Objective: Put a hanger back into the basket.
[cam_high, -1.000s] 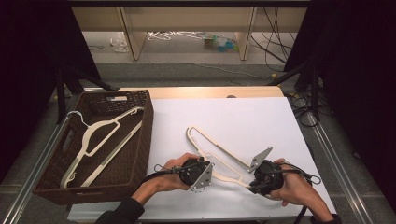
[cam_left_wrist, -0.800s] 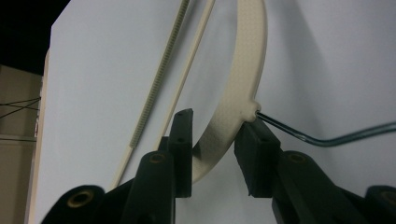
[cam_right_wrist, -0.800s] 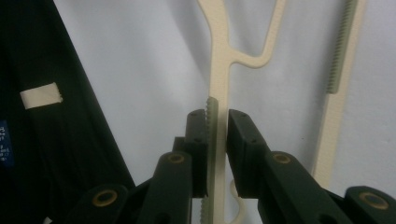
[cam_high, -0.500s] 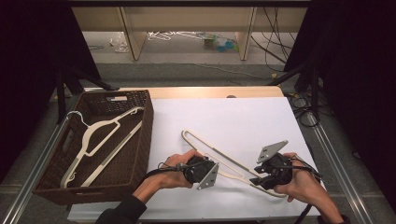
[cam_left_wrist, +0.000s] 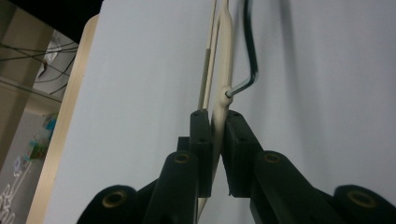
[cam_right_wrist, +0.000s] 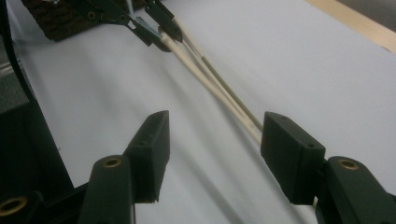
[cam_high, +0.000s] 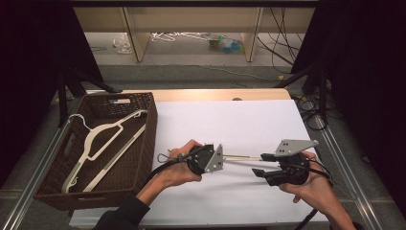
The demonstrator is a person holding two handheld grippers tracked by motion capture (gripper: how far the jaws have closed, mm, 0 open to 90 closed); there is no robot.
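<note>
One table (cam_high: pixel 268 120) carried one basket (cam_high: pixel 143 143) with one hanger (cam_high: pixel 103 139) inside. A second hanger (cam_left_wrist: pixel 224 70) hung above the sheet, clamped by the left gripper (cam_left_wrist: pixel 217 135). The right gripper (cam_right_wrist: pixel 212 140) had just been opening, its jaws wide beside the hanger.

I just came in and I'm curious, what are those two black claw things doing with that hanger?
A person holds a claw in each hand over the white table. The left claw is shut on a cream hanger near its metal hook and holds it above the table. The right claw has just been opening; its jaws stand apart and the hanger's far end runs past them. Another hanger lies in the brown basket.
</note>
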